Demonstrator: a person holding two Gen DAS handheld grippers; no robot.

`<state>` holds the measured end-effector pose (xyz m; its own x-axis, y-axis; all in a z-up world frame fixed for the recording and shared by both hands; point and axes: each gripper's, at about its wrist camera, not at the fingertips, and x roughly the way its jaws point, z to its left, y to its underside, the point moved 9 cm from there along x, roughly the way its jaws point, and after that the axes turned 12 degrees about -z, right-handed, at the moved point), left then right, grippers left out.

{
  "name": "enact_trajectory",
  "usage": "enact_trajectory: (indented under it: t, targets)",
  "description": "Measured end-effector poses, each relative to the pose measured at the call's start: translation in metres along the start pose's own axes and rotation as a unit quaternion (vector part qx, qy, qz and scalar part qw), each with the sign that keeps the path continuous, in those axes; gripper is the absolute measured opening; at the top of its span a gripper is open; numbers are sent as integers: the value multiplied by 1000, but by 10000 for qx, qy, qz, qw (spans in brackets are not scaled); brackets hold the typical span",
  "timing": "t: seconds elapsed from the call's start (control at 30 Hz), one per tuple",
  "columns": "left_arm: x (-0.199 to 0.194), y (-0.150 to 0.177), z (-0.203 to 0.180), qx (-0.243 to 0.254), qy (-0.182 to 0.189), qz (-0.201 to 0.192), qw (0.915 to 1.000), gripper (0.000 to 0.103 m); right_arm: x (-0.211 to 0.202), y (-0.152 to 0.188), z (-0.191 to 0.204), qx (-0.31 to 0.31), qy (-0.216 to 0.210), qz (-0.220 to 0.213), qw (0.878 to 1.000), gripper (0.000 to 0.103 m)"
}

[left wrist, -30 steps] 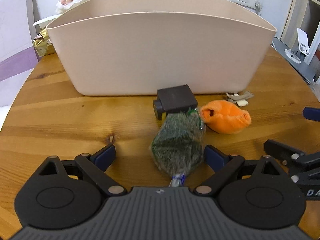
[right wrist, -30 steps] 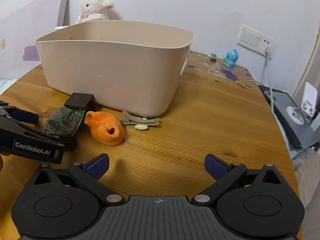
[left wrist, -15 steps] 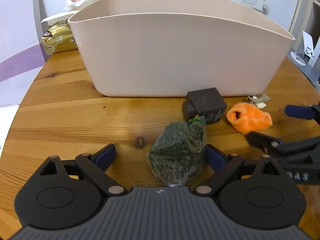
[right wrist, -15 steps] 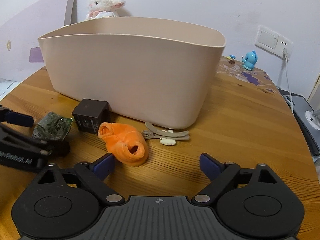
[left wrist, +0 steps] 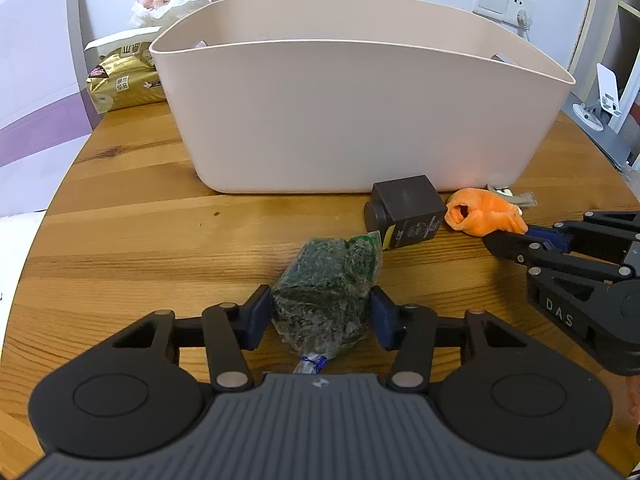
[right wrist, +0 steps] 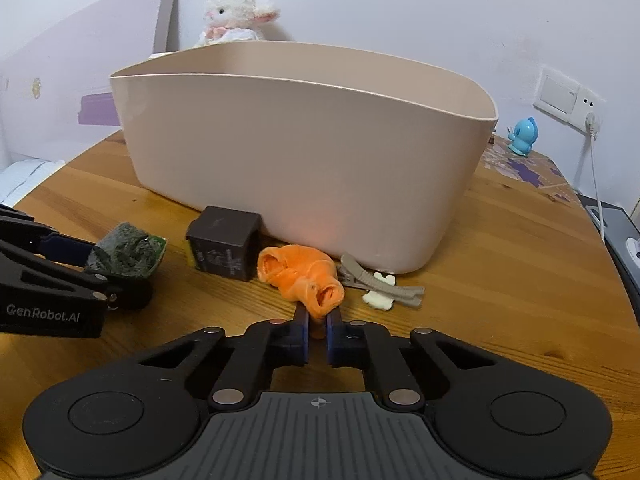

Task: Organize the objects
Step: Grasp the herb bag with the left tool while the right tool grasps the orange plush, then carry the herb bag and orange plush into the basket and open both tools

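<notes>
You are working at a round wooden table [left wrist: 120,240] against a plain white wall [right wrist: 400,12]. A wall switch [right wrist: 558,94] and a socket [right wrist: 588,106] with a white cable [right wrist: 596,184] sit at far right. A lilac panel [right wrist: 80,80] stands far left. Lighting is even.

Before the bin [left wrist: 360,120] lie packet [left wrist: 324,288], box [left wrist: 408,210], cloth [left wrist: 484,214] and clip [right wrist: 380,282], left to right.
</notes>
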<state>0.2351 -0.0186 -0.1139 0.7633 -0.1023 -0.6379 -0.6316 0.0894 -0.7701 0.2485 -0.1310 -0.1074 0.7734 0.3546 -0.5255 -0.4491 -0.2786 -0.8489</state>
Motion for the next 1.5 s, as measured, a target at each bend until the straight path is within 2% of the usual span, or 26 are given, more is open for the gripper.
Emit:
enact_trajectory:
  t: [0.33,0.7,0.97,1.17,1.5]
  targets:
    - [-21,7,2,-160,60,-206,9996,51,-38,6,-6,23,48,-134,9999,5]
    - [-61,-2,2,-105,37,-589,9982,51,-99,-12,-12,12,192,-635,9978,5]
    - [-90,-31,7,-74,-29,-1011,9948,51,-131,-45,-20,107,255,-1174,9927,5]
    - [-102,-61,3,-10,-25,-1343,9909,51,-139,-72,-32,224,365,-1451,9885,5]
    - [-80,-106,0,248,-64,-1523,9880,51,-122,-107,-56,516,588,-1701,9823,5]
